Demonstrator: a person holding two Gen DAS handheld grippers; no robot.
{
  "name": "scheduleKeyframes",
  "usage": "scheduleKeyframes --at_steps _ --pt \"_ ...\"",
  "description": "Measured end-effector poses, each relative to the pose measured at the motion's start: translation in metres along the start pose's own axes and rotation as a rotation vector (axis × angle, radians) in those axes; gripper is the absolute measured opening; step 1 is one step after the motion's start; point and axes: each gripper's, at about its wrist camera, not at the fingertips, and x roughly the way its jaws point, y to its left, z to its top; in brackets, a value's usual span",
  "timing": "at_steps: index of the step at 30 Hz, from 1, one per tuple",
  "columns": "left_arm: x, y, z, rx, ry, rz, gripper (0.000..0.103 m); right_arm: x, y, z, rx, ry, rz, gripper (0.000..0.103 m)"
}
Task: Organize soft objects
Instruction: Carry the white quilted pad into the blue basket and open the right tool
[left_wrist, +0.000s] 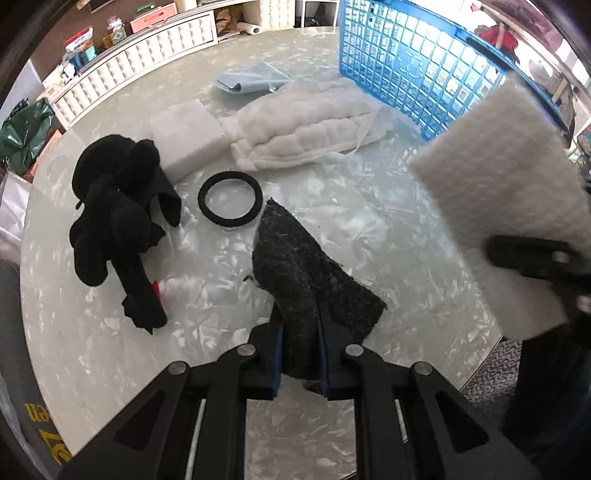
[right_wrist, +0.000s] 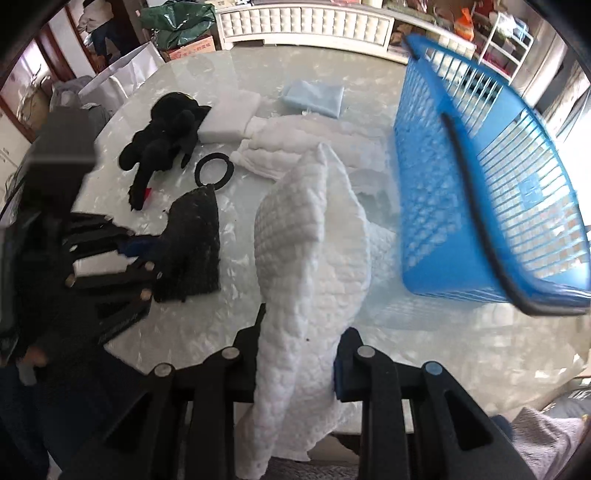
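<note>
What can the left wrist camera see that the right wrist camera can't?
Only the left wrist view shows the left gripper up close, its pads pinching the dark felt piece. Only the right wrist view shows the inside of the blue basket and the right gripper clamped on the white quilted pad. Both show the black plush toy, black ring, folded blue cloth and shiny table.

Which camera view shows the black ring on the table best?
The left wrist view: the black ring lies whole and unobstructed on the table. In the right wrist view the ring is smaller, and the dark felt piece covers its near edge.
</note>
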Motion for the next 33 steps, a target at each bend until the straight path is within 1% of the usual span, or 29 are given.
scheduleKeyframes --at_steps 2,6,8,12,15,18,21,24,29,33 --pt "-0.001 0.001 -0.001 -0.019 -0.008 -0.013 0.013 -0.017 -0.002 -0.005 -0.005 -0.02 -0.013 0.025" --pt "-0.003 0.016 -0.006 -0.056 -0.016 -0.045 0.013 -0.051 -0.02 -0.018 -0.01 -0.051 0.004 0.025" --pt "-0.002 0.017 -0.004 -0.062 -0.016 -0.048 0.014 -0.067 -0.024 -0.018 -0.05 -0.068 -0.006 0.025" --pt "-0.001 0.018 -0.004 -0.076 -0.01 -0.046 0.014 -0.093 -0.043 -0.01 -0.066 -0.114 -0.055 0.024" --pt "0.002 0.019 0.0 -0.092 -0.012 -0.046 0.014 -0.103 -0.062 0.004 -0.035 -0.129 -0.034 0.025" --pt "0.005 0.019 0.004 -0.093 -0.013 -0.043 0.014 -0.11 -0.076 0.015 -0.032 -0.154 -0.062 0.024" --pt "0.006 0.02 0.005 -0.098 -0.013 -0.048 0.014 -0.106 -0.091 0.03 -0.019 -0.166 -0.084 0.024" --pt "0.008 0.023 0.006 -0.11 -0.013 -0.062 0.014 -0.093 -0.102 0.045 -0.01 -0.163 -0.098 0.024" --pt "0.009 0.023 0.007 -0.105 -0.015 -0.057 0.014 -0.06 -0.121 0.058 -0.002 -0.118 -0.125 0.024" --pt "0.009 0.022 0.008 -0.103 -0.015 -0.056 0.014 -0.035 -0.13 0.061 0.011 -0.067 -0.126 0.024"
